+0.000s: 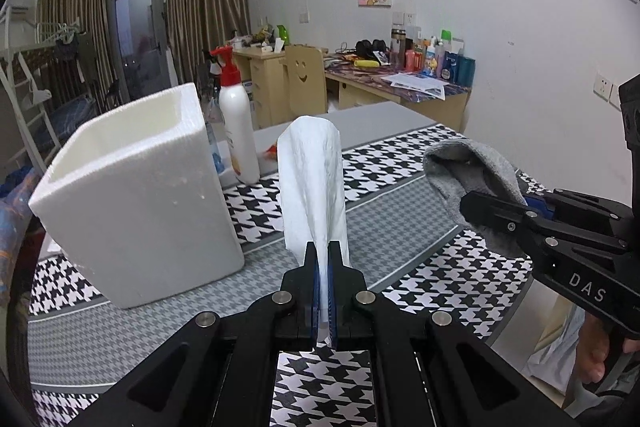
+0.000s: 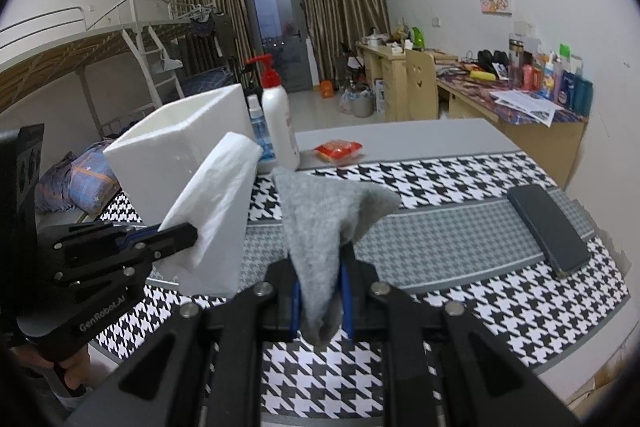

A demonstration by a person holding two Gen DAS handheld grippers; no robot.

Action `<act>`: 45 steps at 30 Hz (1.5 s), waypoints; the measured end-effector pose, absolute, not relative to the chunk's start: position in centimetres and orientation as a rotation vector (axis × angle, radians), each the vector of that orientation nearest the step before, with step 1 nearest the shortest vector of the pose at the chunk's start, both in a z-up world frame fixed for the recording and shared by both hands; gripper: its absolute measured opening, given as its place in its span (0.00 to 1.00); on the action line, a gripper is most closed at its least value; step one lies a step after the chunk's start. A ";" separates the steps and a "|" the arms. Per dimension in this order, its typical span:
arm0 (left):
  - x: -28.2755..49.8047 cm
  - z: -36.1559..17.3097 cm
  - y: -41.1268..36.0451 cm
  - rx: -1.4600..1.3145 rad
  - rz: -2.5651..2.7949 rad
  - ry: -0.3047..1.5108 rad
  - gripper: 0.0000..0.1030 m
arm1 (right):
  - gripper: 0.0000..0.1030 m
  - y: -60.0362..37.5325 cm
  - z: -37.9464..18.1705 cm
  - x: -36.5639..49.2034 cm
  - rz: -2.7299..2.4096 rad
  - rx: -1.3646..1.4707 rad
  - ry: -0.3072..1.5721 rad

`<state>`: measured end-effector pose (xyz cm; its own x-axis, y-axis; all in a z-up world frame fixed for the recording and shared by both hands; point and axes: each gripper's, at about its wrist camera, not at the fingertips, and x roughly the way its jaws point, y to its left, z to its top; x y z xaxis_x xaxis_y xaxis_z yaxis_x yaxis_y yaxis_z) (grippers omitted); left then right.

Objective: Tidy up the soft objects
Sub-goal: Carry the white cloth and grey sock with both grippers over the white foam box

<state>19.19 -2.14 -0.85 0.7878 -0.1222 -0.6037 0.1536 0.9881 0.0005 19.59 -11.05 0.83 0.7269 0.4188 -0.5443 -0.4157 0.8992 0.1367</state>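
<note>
My left gripper (image 1: 322, 251) is shut on a white tissue (image 1: 314, 179) and holds it up above the houndstooth cloth (image 1: 400, 227), just right of a white foam box (image 1: 132, 203). My right gripper (image 2: 320, 267) is shut on a grey sock (image 2: 320, 227), lifted off the table. In the left wrist view the right gripper (image 1: 472, 203) with the sock (image 1: 468, 175) is at the right. In the right wrist view the left gripper (image 2: 188, 231) with the tissue (image 2: 216, 211) is at the left, in front of the foam box (image 2: 180, 143).
A white pump bottle with red top (image 2: 278, 119) and a small blue bottle (image 2: 258, 127) stand behind the box. A red packet (image 2: 338, 150) lies on the grey table. A dark phone (image 2: 548, 227) lies on the cloth at the right. Desks and a chair stand behind.
</note>
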 end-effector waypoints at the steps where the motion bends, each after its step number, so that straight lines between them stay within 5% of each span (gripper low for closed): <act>1: 19.2 -0.7 -2.0 0.049 -0.149 0.644 0.03 | 0.19 -10.9 1.0 19.6 0.462 0.005 0.598; 45: 20.7 9.0 6.3 -0.014 -0.040 0.465 0.03 | 0.19 -4.4 8.1 22.6 0.557 -0.037 0.456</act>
